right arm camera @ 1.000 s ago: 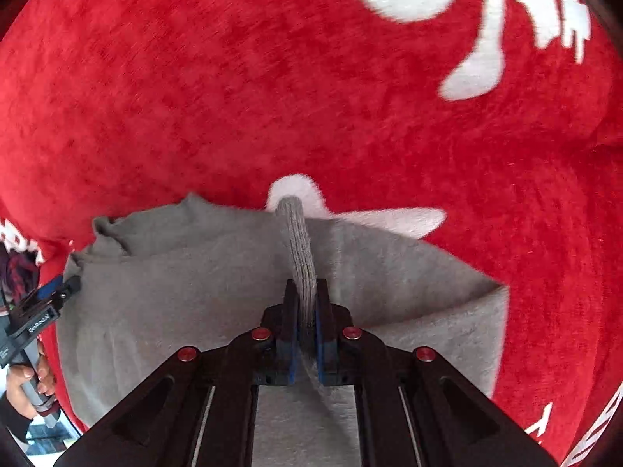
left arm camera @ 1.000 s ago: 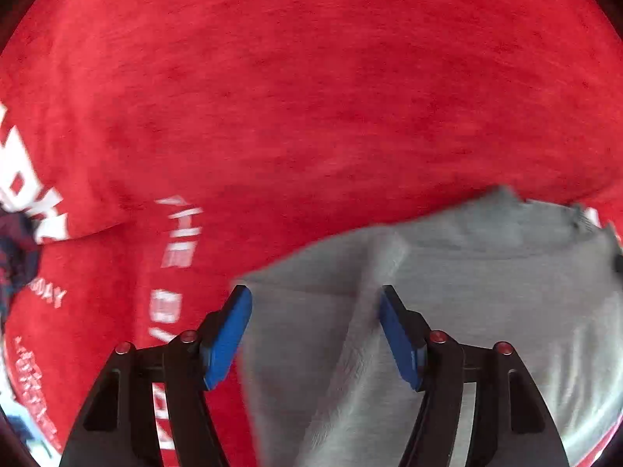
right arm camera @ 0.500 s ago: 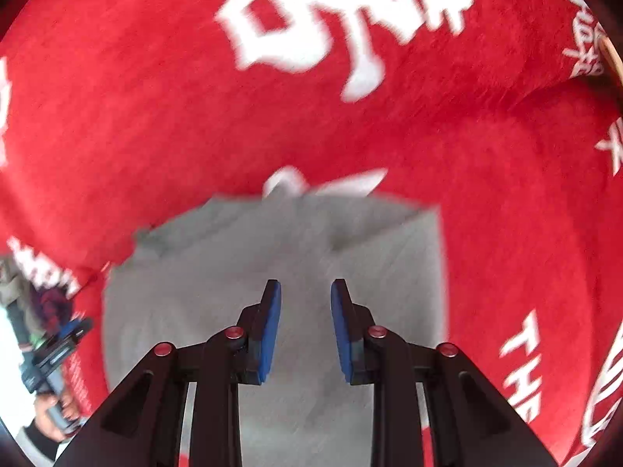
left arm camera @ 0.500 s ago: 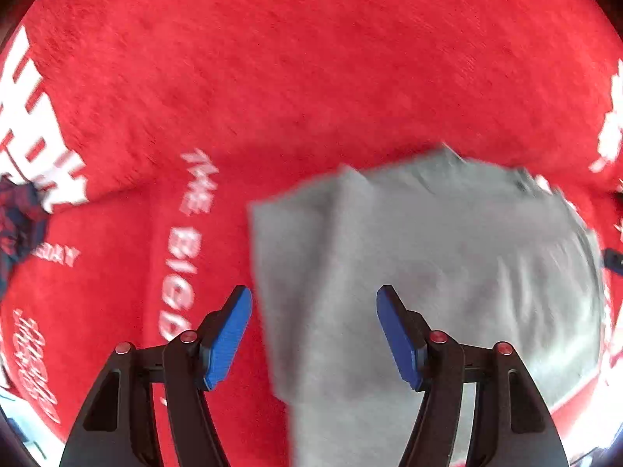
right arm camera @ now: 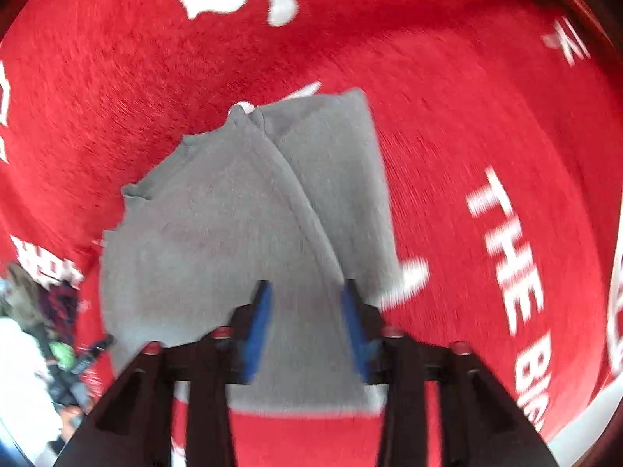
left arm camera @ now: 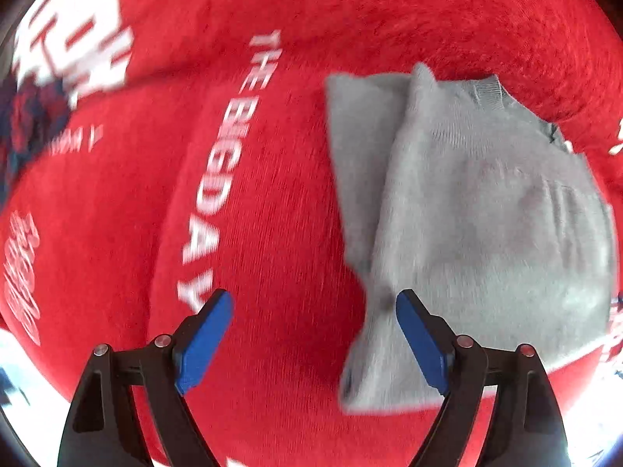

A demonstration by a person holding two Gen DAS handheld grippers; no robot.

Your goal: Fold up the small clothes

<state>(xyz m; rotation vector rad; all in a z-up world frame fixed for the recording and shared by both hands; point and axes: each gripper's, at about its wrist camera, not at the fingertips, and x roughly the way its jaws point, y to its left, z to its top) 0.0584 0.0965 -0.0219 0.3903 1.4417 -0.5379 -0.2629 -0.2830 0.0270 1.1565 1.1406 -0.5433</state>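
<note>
Both grippers off grey garment (left arm camera: 467, 214)

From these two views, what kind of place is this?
Likely a home or makeshift folding spot: a grey knit garment lies on a red plush cloth printed with white lettering, with clutter at its edge.

Red cloth (left arm camera: 280, 202), white print:
- "THE BIGDAY" in capitals, running lengthwise left of the grey garment (left arm camera: 479, 214), left wrist view.
- "THE BI…", cut off at the frame's edge, right wrist view (right arm camera: 506, 241).
- Large white Chinese-style characters near the cloth's far edge, blurred, unreadable.
- Small lettering ending "…DAY" and a slanted script mark at the left: not legible.
</note>
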